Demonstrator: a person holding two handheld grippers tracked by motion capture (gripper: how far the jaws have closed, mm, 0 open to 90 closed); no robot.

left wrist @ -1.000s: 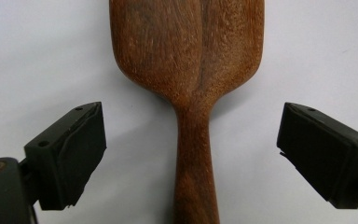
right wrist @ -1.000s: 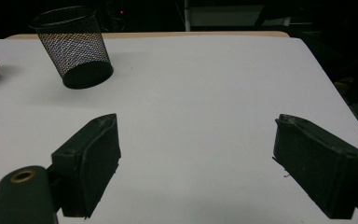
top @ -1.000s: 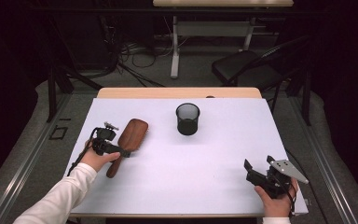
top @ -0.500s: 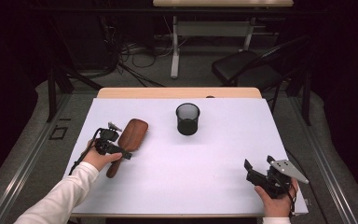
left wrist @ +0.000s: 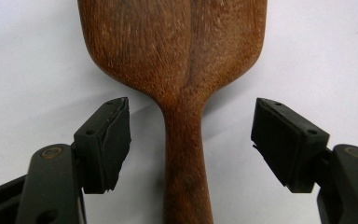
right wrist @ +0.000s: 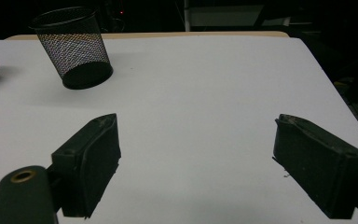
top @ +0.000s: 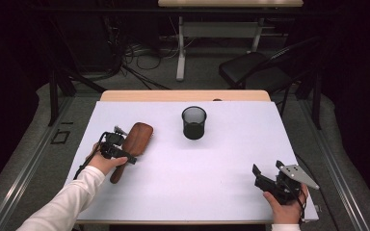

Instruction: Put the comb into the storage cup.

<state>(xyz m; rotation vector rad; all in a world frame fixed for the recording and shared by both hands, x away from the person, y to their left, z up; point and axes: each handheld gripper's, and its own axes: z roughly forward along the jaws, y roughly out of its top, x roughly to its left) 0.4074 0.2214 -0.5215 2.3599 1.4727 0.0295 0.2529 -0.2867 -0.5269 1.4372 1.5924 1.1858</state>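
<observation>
We start at the left tongs (left wrist: pixel 191 140), whose 2 black jaws stand wide apart and grip nothing. In the left gripper view the handle of the wooden hairbrush (left wrist: pixel 182 93) runs straight up between them, clear of both pads, with white table (left wrist: pixel 37 56) showing on either side of the neck. The handle's long axis lies along the line the tongs point, and the broad paddle head spreads out just beyond the jaw tips. We judge that closing the jaws here would catch the neck squarely across its narrow width, so the coming move turns on that alignment.

From the high view, the left tongs (top: pixel 120 149) sit over the brush's handle, and the wooden hairbrush (top: pixel 134 142) lies on its bristle side, back upward, slanting away from the person toward the mesh cup (top: pixel 194 122). The left hand is plainly the nearer one.

The brush is dark reddish-brown wood with visible grain, a rounded rectangular head and a slim handle. In the right gripper view a few bristles peek out beside the cup.

The right tongs (top: pixel 269 179) rest well away from the brush, at the table's near corner on the far side of the cup, jaws also spread wide and empty.
</observation>
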